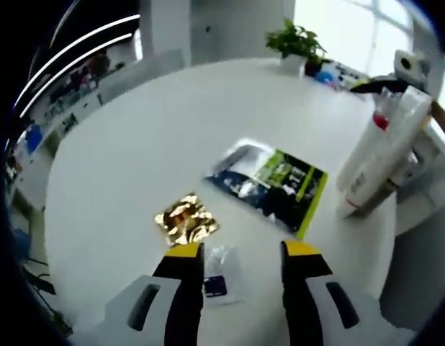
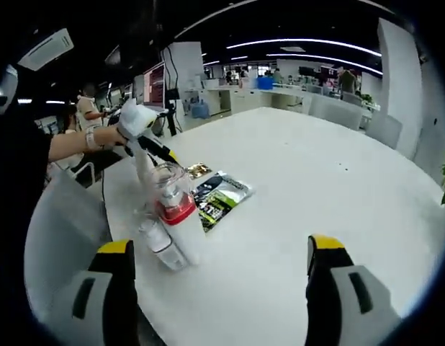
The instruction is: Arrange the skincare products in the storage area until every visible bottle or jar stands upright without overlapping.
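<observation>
A white bottle point(image 1: 370, 162) with a red collar and clear cap stands tilted near the table's right edge, another pale container pressed against it. My right gripper point(image 1: 381, 86) is at its top. In the right gripper view this bottle point(image 2: 178, 210) rises close in front, nearer the left jaw, with a small clear bottle point(image 2: 158, 245) low beside it. The right gripper point(image 2: 221, 249) is open, jaws wide apart. My left gripper point(image 1: 243, 252) is open above a small clear sachet point(image 1: 222, 277). A person's hand holds the left gripper point(image 2: 159, 150) behind the bottle.
A gold foil sachet point(image 1: 185, 220) and dark green-and-black packets point(image 1: 276, 184) lie flat on the round white table point(image 1: 136, 130). A potted plant point(image 1: 294, 43) stands at the far edge. The packets point(image 2: 219, 196) lie just past the bottle. Chairs and desks surround the table.
</observation>
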A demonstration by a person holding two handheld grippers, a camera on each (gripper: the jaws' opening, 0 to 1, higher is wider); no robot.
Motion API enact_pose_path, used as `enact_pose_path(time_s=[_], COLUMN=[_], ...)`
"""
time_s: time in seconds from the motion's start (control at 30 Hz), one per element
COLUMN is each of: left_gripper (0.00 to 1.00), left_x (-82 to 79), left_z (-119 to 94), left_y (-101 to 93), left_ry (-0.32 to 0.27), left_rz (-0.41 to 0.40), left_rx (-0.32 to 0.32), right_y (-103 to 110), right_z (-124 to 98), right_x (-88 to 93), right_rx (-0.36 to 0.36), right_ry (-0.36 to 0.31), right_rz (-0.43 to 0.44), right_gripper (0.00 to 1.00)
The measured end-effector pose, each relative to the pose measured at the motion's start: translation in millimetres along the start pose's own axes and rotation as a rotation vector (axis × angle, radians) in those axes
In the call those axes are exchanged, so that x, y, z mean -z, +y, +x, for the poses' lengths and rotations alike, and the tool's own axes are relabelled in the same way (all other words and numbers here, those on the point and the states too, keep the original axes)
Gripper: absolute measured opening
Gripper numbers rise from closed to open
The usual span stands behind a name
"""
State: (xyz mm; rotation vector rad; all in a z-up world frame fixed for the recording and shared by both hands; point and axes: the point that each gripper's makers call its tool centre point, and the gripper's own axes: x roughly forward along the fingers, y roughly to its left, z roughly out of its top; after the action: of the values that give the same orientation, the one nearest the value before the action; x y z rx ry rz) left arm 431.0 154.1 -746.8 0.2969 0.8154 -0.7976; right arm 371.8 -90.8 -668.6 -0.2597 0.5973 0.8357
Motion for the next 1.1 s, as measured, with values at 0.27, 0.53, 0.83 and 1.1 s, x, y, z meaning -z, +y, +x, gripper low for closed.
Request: enact_pose_path(time_s=[0.27, 0.53, 0.83, 1.1], left_gripper=[0.49, 0.59, 0.62, 0.61], left_x=[-4.5, -17.8, -19.0, -34.8], left_z=[5, 12, 28, 35], left_y=[-6.9, -15.5, -25.2, -28.2], left_ry=[-0.022, -0.066, -0.053, -0.101], left_rz=[-0.049, -0.143, -0.225, -0.319], left_rx=[0.029, 0.075, 0.127, 0.162], right_y=[-30, -52, -57, -44], right_z=[16, 40, 77, 109], right_x=[10.9, 0.2, 1.3, -6.8], right_rx=[0.059, 0.097, 0.093, 0.018], right_ry=[0.068, 0.070, 0.113, 0.096], right_rz=[-0.023, -0.013, 0.051, 0.113], right_gripper=[0.99, 0.96, 0.95, 0.90])
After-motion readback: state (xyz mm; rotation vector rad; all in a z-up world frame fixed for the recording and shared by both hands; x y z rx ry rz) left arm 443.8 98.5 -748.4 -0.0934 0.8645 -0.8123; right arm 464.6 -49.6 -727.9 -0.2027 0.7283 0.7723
